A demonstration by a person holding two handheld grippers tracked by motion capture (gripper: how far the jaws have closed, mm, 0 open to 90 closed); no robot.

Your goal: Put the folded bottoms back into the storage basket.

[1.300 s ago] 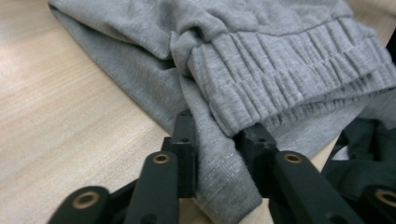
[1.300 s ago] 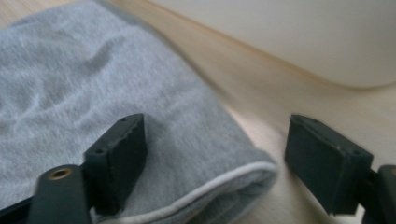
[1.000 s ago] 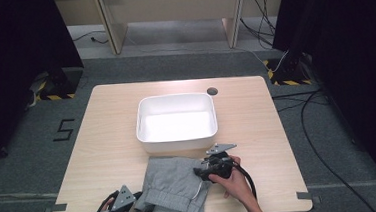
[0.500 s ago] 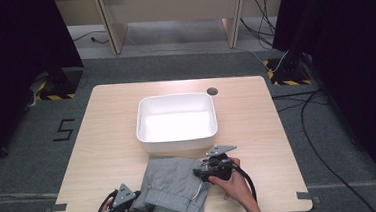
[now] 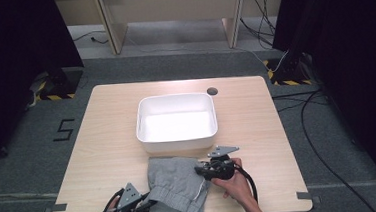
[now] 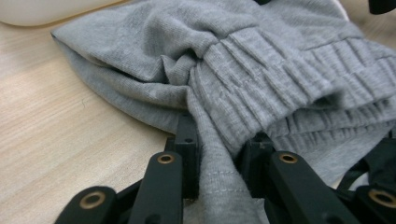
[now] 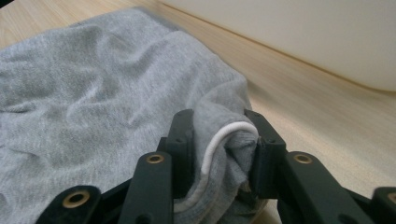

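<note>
One pale wooden table (image 5: 103,137), grey carpet floor (image 5: 29,162), dark curtains (image 5: 15,33)

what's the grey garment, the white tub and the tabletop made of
Folded grey garment: looks like soft matte knit, probably cotton jersey, going by the fine heathered weave and ribbed elastic band. White rectangular tub: likely moulded plastic, with smooth walls, rounded corners and a faint sheen. Light table: wood-grain top, possibly laminate rather than solid wood.

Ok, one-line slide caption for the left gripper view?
Left gripper pinching the grey garment's ribbed waistband on the wooden table.
</note>
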